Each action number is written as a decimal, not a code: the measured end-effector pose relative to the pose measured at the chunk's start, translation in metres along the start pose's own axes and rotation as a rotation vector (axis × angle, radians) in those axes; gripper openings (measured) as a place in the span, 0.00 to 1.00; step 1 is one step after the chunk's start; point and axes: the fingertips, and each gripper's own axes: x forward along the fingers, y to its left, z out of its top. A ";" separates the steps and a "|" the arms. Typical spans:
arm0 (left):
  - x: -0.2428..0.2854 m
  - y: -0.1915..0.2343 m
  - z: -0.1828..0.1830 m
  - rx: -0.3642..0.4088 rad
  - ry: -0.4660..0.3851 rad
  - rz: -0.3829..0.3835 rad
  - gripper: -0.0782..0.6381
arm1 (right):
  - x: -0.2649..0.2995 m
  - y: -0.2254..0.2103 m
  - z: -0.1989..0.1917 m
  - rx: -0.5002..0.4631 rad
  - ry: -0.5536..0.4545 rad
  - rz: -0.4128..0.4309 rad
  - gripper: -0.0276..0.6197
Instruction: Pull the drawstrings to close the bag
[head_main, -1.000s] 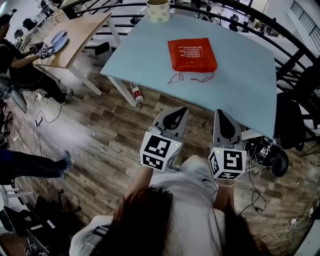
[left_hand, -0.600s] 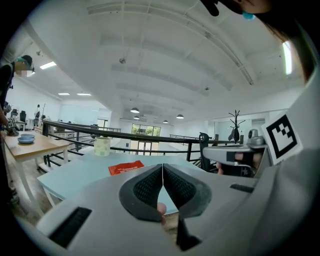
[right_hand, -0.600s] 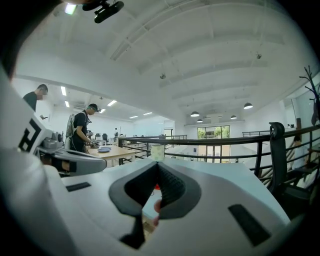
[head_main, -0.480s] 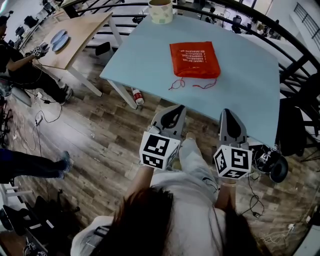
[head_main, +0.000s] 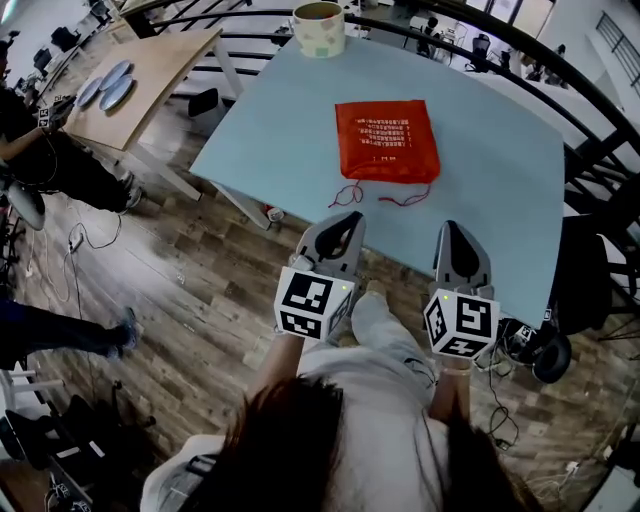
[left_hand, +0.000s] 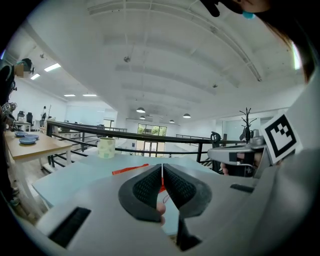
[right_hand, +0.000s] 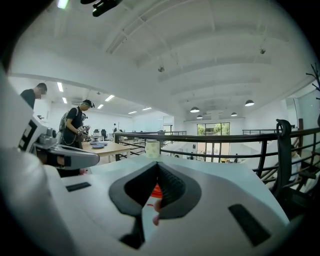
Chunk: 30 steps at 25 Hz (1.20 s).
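An orange drawstring bag (head_main: 387, 140) lies flat on the light blue table (head_main: 500, 170), its two red drawstrings (head_main: 345, 193) trailing loose toward the near edge. My left gripper (head_main: 340, 222) hovers over the near table edge, short of the left string, jaws shut on nothing. My right gripper (head_main: 455, 230) is level with it, short of the right string (head_main: 405, 197), also shut and empty. In the left gripper view the left gripper (left_hand: 162, 167) points at the bag (left_hand: 130, 170). In the right gripper view the right gripper (right_hand: 157, 166) points at the bag (right_hand: 156, 190).
A patterned cup (head_main: 318, 22) stands at the table's far edge. A wooden table (head_main: 150, 70) with plates and a seated person (head_main: 40, 150) are at the left. A bottle (head_main: 272, 213) lies on the floor under the table. A black railing (head_main: 590, 130) curves round the right.
Both grippers have moved forward from above the floor to the table's near edge, closer to the bag's strings. Their jaws look the same throughout.
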 end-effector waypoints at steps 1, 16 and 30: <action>0.006 0.003 0.001 -0.004 -0.001 0.002 0.13 | 0.006 -0.004 0.000 -0.002 0.005 0.000 0.08; 0.076 0.034 -0.006 -0.022 0.049 0.041 0.13 | 0.078 -0.038 -0.020 -0.011 0.108 0.056 0.08; 0.110 0.057 -0.031 -0.025 0.131 0.106 0.13 | 0.122 -0.054 -0.060 -0.043 0.218 0.131 0.08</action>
